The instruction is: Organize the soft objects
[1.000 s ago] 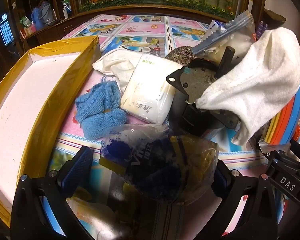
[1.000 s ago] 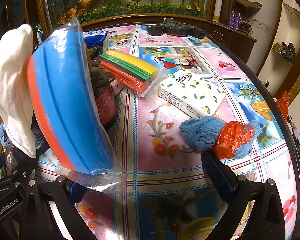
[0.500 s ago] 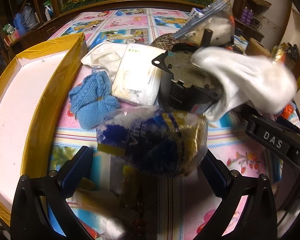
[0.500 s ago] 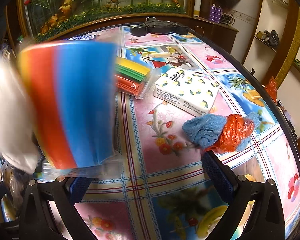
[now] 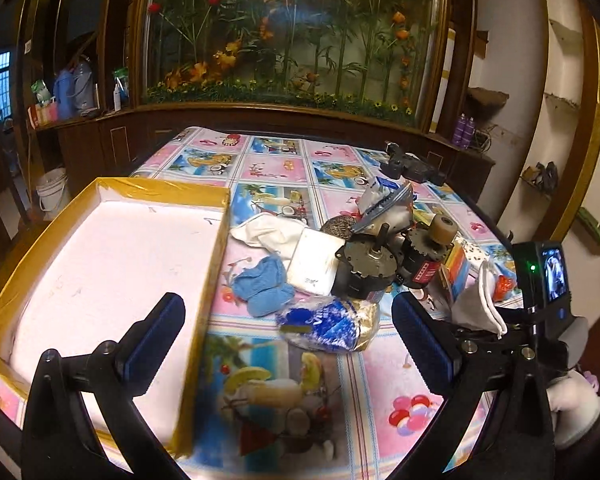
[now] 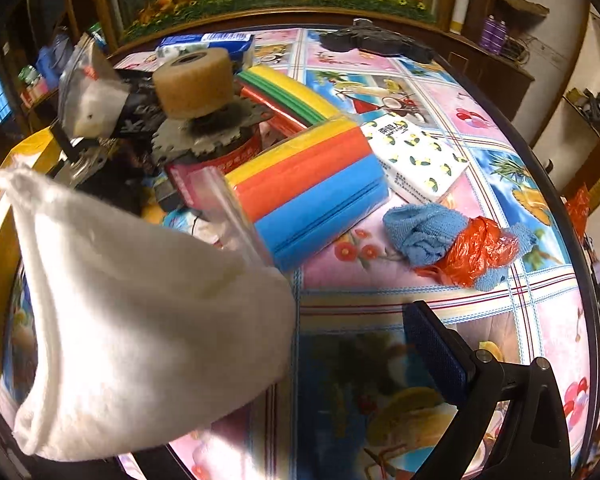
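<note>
A white sock (image 6: 140, 304) hangs over my right gripper's left finger and hides it; the right finger (image 6: 436, 348) shows, apart from it. The sock also shows in the left wrist view (image 5: 478, 304). The pack of colored sponges (image 6: 312, 188) lies on the table. My left gripper (image 5: 288, 340) is open and empty, raised above the table, with a blue and gold bagged pack (image 5: 328, 324) lying between its fingers' line. A blue knit sock (image 5: 264, 288), a white tissue pack (image 5: 314, 266) and a white cloth (image 5: 264, 232) lie by the yellow-rimmed white box (image 5: 112, 264).
Two metal motors (image 5: 380, 264) stand in the pile. A zip bag (image 5: 384, 204), a lemon-print tissue pack (image 6: 416, 156), a blue cloth with an orange bag (image 6: 456, 240), a second sponge pack (image 6: 288, 96) and a black tool (image 6: 376, 40) lie on the flowered tablecloth.
The sponge pack left my right gripper and now lies on the table. My left gripper pulled back and up, away from the bagged pack. The white sock stays on the right gripper.
</note>
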Available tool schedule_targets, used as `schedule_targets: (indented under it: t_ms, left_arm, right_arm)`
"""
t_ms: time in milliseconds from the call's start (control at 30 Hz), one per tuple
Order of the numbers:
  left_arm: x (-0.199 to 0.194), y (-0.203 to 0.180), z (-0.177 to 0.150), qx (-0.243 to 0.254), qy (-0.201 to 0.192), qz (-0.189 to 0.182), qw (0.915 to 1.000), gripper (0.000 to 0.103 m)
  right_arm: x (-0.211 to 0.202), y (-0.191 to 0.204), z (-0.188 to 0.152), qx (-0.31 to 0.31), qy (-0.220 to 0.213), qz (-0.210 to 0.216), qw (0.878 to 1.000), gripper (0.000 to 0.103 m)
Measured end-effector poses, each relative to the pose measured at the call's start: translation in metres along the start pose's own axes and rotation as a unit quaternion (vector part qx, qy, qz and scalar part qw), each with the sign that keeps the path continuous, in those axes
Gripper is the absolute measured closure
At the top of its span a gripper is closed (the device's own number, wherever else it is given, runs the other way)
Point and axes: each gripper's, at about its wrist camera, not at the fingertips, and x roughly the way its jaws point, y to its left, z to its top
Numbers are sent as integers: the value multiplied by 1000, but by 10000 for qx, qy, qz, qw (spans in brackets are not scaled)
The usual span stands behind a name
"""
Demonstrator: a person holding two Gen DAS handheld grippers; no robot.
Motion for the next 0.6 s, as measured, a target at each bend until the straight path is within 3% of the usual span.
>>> schedule_targets:
  t_ms: [133,233,367,467,600]
  left_arm:
    - [-13,23,1,-74,-91,214,9997,0]
    - [-21,36,-3,-98,-100,221,9997,0]
    - [-19,31,-8,64,-82,58,9999,0]
    - [-12,19,-13,141,31,-210,9997,0]
    - [4,-5,-15,286,441,-398,9978,0]
  right_arm:
    - [-13,-6,-9,70,131,-48,9999,3]
    - [-46,-13,-16,86,-308,134,9994,7]
    - [-94,-22,-26,1,-1299,234,9912,4]
    - [-117,-39,-32,283,-1625,614,9844,4]
    - [-120,-67,-34,747,-1772,236,9810,3]
